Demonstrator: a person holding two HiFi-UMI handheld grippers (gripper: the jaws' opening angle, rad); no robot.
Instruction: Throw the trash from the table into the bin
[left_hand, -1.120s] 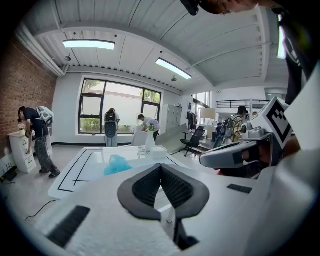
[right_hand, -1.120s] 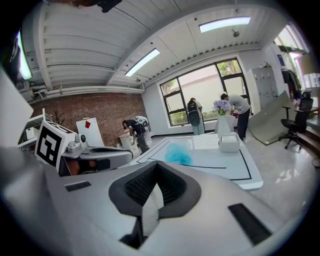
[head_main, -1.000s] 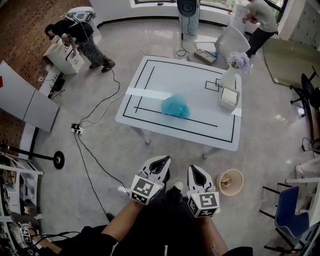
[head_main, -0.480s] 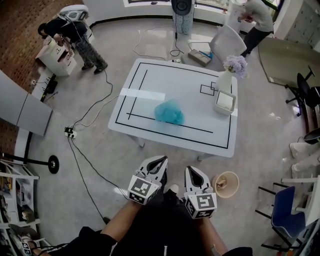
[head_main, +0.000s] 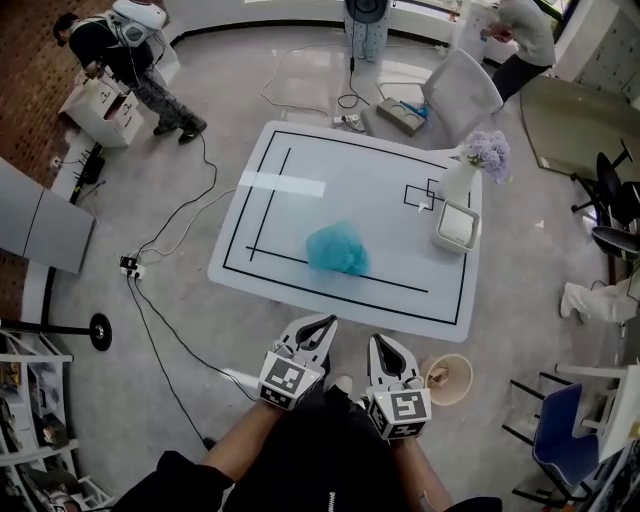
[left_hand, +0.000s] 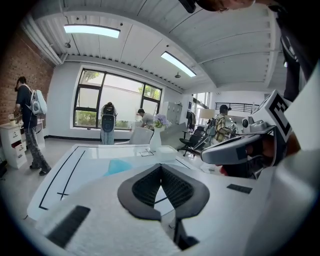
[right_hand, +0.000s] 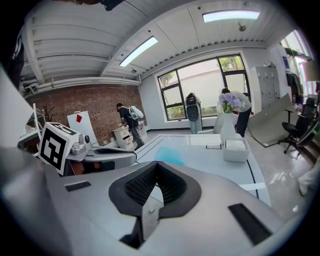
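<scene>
A wide white bench (head_main: 380, 190) marked with black taped lines fills the middle of the head view. It now lies closer to both tongs than a second ago, its near edge just ahead of their tips. I judge the person is walking up to it, so the task is at the approach, with nothing picked up yet.

The bin (head_main: 449, 379), a small round pale basket on the floor, stands just right of the right tongs (head_main: 390, 342), below the bench's near right corner. It has kept that place beside them.

The trash, a crumpled blue bag (head_main: 337, 250), lies on the bench ahead of the left tongs (head_main: 318, 322), near the near edge and well apart from anything else. Far ahead of the right tongs, toward the right edge, sits a white box (head_main: 455, 227). Just behind it stands a white vase of lilac flowers (head_main: 470, 170).

Both tongs are closed, tips together, with nothing between them. They are held side by side and point at the bench.

The bench top is bare all round the bag, so a reach over the near edge looks open. Carrying the bag back to the bin should keep well away from the box and vase. A blue chair (head_main: 560, 445) stands well right of the bin. A black cable (head_main: 170, 330) trails over the floor well left of the left tongs.
</scene>
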